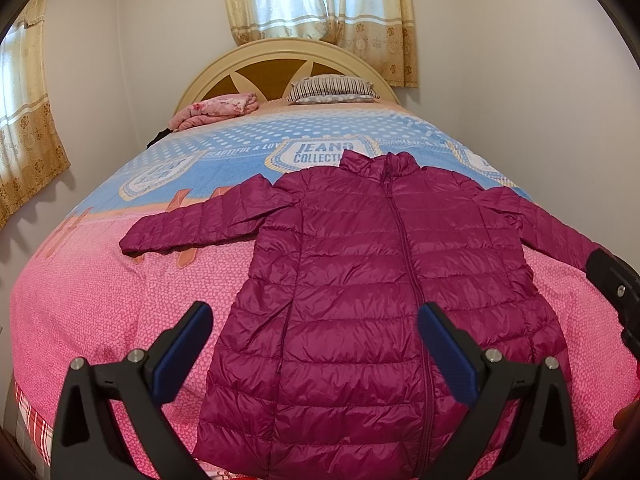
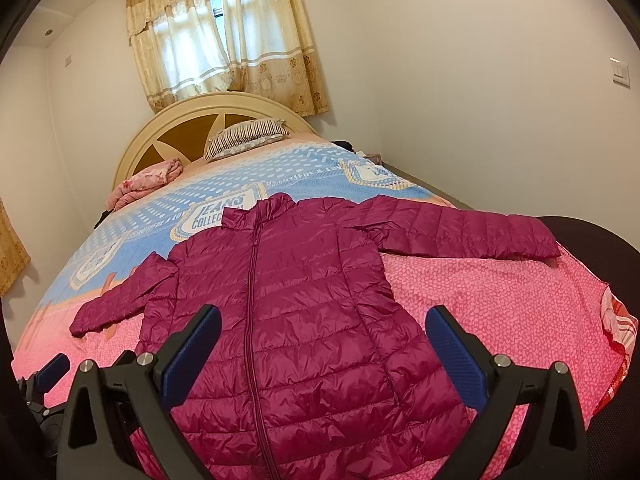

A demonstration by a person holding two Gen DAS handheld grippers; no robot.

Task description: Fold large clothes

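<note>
Left wall: gold curtain [image 1: 28,120]. On the bed [image 1: 100,304], a pink-and-blue printed cover; a folded pink blanket [image 1: 216,110] and striped pillow [image 1: 332,88] lie against the arched headboard [image 1: 280,60], curtained window above. The magenta puffer jacket [image 1: 360,280] lies flat, zipped, sleeves spread, collar toward the headboard. My left gripper [image 1: 316,344] and right gripper [image 2: 324,344] hover over its hem, jaws released, empty. Right wall: a light switch [image 2: 621,72].

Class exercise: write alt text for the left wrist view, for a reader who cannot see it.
A magenta quilted puffer jacket lies flat and zipped, sleeves spread, on a bed with a pink and blue printed cover. The open left gripper hovers above the hem; a striped pillow rests by the cream headboard.
</note>
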